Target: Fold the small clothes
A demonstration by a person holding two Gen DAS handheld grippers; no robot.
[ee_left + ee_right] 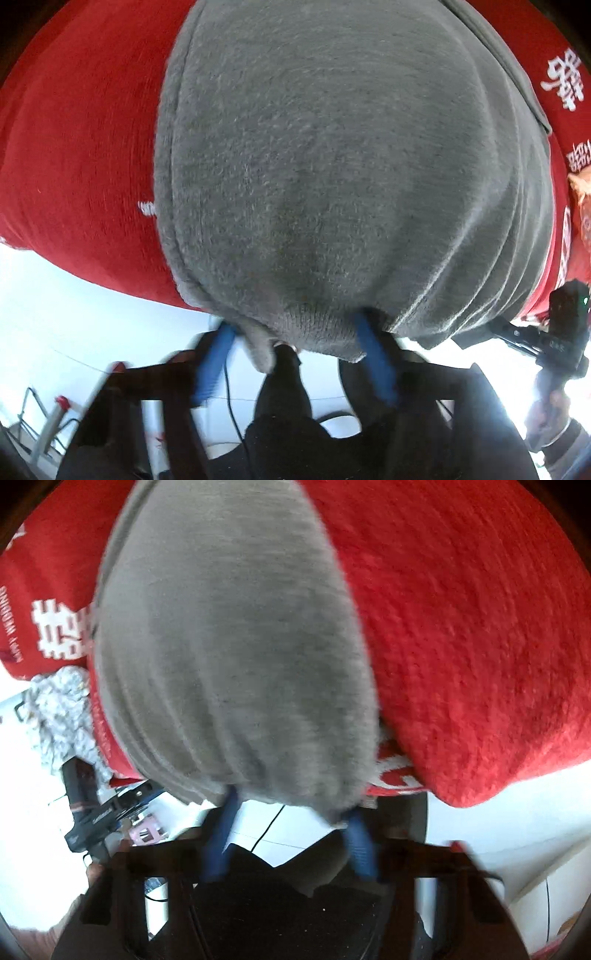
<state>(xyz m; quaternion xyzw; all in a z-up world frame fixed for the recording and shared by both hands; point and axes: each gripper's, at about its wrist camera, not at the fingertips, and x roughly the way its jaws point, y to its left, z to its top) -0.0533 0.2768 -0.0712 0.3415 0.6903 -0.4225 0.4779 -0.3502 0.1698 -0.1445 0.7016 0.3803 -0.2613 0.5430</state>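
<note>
A grey knitted garment [332,177] lies on a red cloth [74,147] and fills the left wrist view. Its near edge drapes over my left gripper [295,332]; the blue fingers [376,362] stand well apart, with the hem bunched between them. In the right wrist view the same grey garment [236,664] hangs over my right gripper [291,808]; its blue fingers [360,845] are spread apart too, and the tips are hidden under the cloth. The right gripper also shows in the left wrist view [565,332] at the right edge.
The red cloth [480,627] carries white printed characters [55,627]. A crumpled white patterned cloth [62,709] lies at its left edge. The left gripper [88,812] shows at the left of the right wrist view. A white floor with cables [236,406] lies below.
</note>
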